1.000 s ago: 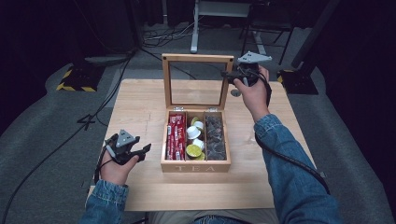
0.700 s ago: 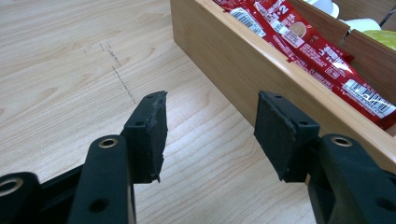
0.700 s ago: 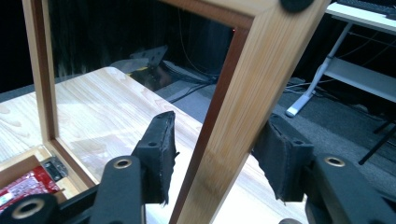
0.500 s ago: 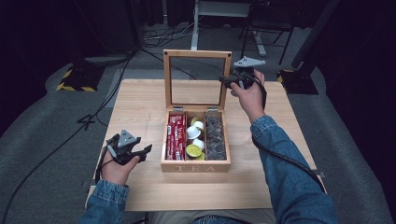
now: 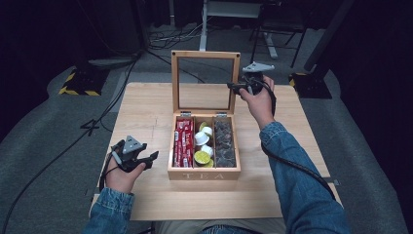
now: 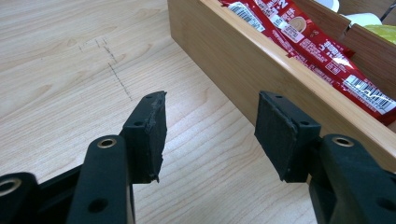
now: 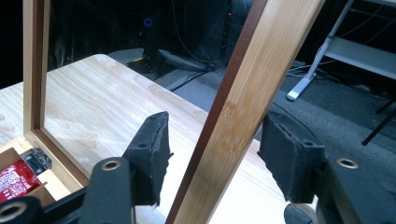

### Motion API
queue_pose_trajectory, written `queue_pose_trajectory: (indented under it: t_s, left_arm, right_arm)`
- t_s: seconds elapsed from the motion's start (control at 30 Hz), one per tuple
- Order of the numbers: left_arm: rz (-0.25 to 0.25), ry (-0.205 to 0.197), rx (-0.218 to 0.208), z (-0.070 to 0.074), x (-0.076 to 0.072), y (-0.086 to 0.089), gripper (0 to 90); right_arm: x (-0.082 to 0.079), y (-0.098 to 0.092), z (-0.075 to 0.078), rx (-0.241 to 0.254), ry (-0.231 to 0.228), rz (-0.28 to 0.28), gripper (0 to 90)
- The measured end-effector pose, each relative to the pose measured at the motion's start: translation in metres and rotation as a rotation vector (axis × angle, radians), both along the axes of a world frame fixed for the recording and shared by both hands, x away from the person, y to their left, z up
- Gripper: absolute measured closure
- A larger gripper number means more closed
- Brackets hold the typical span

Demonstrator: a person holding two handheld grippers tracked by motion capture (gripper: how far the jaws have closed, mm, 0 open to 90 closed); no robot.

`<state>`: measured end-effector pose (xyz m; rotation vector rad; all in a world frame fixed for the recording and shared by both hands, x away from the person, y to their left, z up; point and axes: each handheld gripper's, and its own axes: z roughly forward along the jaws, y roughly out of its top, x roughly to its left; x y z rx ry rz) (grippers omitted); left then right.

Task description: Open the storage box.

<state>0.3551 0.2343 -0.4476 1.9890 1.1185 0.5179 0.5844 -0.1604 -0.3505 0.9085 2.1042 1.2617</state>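
The lid [image 5: 205,80] of the tea box [image 5: 204,171] is stood straight up at the back of the box. Compared with a moment ago, the lid is more upright and the right gripper [image 5: 237,87] is lower beside it. Its jaws have just been opening, and the lid's side rail [image 7: 238,100] is seen between the pads, no longer squeezed. So the lid is likely being let go, with the box left open. The left gripper [image 5: 146,161] is kept half open and empty, just left of the box.
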Motion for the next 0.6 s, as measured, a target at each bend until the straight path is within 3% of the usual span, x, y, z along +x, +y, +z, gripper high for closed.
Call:
queue_pose_trajectory:
  t_s: [0.33, 0.6]
  left_arm:
    - [0.003, 0.002, -0.003, 0.000, 0.000, 0.001, 43.0]
    - [-0.005, 0.016, 0.005, -0.002, 0.002, 0.002, 40.3]
  right_arm:
    - [-0.001, 0.000, 0.002, 0.031, 0.014, -0.019, 31.0]
    - [-0.014, -0.014, 0.019, 0.053, 0.020, 0.006, 28.6]
